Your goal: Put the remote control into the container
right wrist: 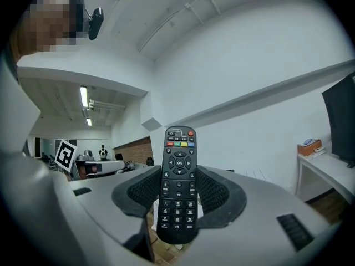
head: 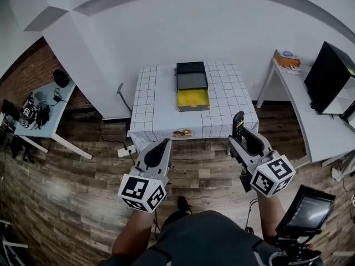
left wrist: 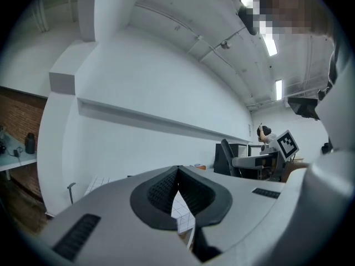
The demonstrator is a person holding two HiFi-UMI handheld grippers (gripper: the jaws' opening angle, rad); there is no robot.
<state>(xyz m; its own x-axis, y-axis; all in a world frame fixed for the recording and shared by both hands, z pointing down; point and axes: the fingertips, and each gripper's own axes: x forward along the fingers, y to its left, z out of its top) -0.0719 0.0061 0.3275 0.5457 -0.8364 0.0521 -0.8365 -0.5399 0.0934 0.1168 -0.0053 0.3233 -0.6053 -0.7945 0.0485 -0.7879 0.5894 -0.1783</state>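
The right gripper (head: pixel 242 139), at 4 o'clock in the head view, clamps the remote (head: pixel 238 123) upright between its pads, buttons facing its camera. The left gripper (head: pixel 163 144), at 7 o'clock, has its jaws together with nothing between them. The container (head: pixel 193 97) sits on the table (head: pixel 224 96) at 12 o'clock, well apart from the remote.

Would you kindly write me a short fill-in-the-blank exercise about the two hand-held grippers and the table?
1. The right hand-held gripper is shut on a black ____.
2. The left hand-held gripper has its jaws ____, with nothing between them.
3. The container on the table has black, grey and ____ compartments.
Missing words: remote control; shut; yellow.
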